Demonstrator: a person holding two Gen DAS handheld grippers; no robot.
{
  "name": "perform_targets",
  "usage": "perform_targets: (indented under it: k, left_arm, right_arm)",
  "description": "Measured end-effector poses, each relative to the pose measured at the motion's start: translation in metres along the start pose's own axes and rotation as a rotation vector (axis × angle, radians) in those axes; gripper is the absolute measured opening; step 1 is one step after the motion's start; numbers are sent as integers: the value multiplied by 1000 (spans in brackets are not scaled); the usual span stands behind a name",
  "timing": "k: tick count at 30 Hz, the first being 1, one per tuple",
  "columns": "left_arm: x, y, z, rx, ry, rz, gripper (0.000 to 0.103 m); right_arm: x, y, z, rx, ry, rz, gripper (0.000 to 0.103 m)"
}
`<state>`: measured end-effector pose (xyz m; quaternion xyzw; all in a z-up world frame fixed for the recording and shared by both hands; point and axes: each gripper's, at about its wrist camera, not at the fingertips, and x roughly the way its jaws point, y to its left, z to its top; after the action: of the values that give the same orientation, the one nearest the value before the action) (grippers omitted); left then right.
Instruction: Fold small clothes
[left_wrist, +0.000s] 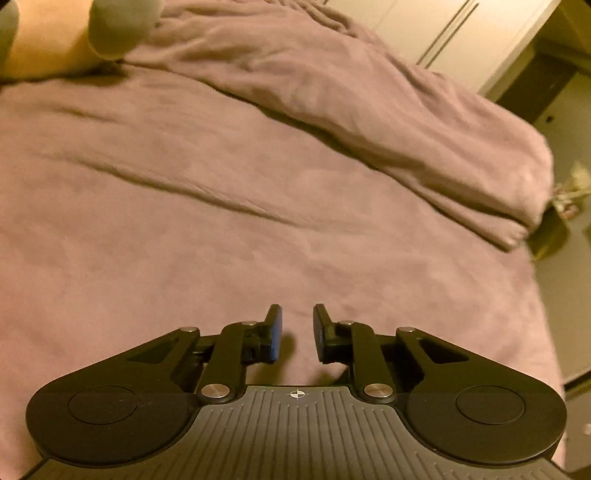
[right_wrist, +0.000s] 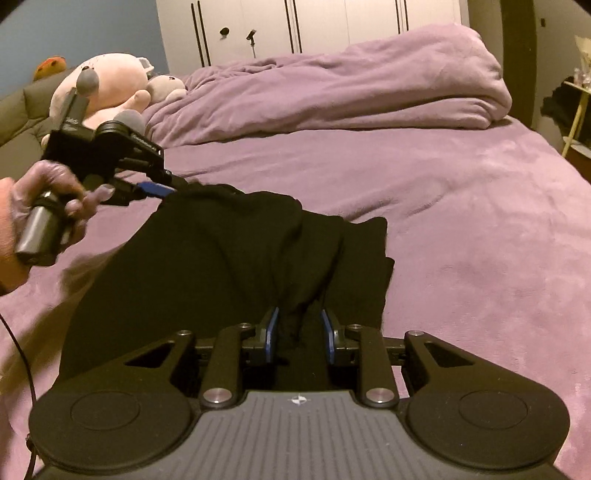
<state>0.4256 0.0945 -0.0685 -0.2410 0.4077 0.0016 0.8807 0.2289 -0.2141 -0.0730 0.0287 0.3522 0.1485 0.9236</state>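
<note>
Right gripper (right_wrist: 300, 334) astride bunched black garment (right_wrist: 207, 258) on bed (right_wrist: 461, 221).

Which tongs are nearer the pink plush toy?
Left. Left tongs hover in front of the plush toy; right tongs sit farther back, closed on the black garment.

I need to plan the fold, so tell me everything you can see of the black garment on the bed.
The black garment is dark, soft, matte cloth, rumpled into folds, its kind unclear. It is spread over the purple bedspread. The right gripper has a bunch of its near edge between its pads. The left gripper meets its far left corner, though whether it grips there cannot be told. Its right edge is straight and squared.
</note>
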Motion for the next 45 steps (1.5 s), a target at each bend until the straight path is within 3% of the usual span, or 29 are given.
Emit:
perform_targets:
  k: [3, 8, 14, 21, 29, 33, 37, 43, 45]
  left_arm:
    - [-14, -2, -10, 20, 23, -76, 28]
    - [-61, 3, -64, 47, 31, -142, 48]
    - [-81, 0, -131, 43, 139, -197, 52]
    - [-112, -15, -154, 85, 91, -54, 59]
    - [-138, -46, -181, 215, 146, 103, 65]
    - [-151, -59, -196, 257, 134, 141, 66]
    - [-163, -66, -208, 279, 119, 159, 70]
    - [-186, -68, -224, 332, 89, 220, 78]
    - [-194, -67, -229, 335, 79, 225, 84]
  right_arm:
    - [3, -3, 1, 6, 3, 16, 24]
    - [-3, -10, -2, 53, -12, 52, 28]
    - [-24, -7, -6, 46, -6, 65, 35]
    - [-36, -10, -21, 50, 11, 0, 35]
    - [-41, 6, -30, 9, 73, -64, 39]
    - [-44, 6, -29, -23, 78, -67, 23]
    - [-46, 7, -31, -44, 78, -98, 21]
    - [-51, 5, -38, 50, 101, -148, 34]
    - [-61, 7, -42, 66, 125, -205, 52]
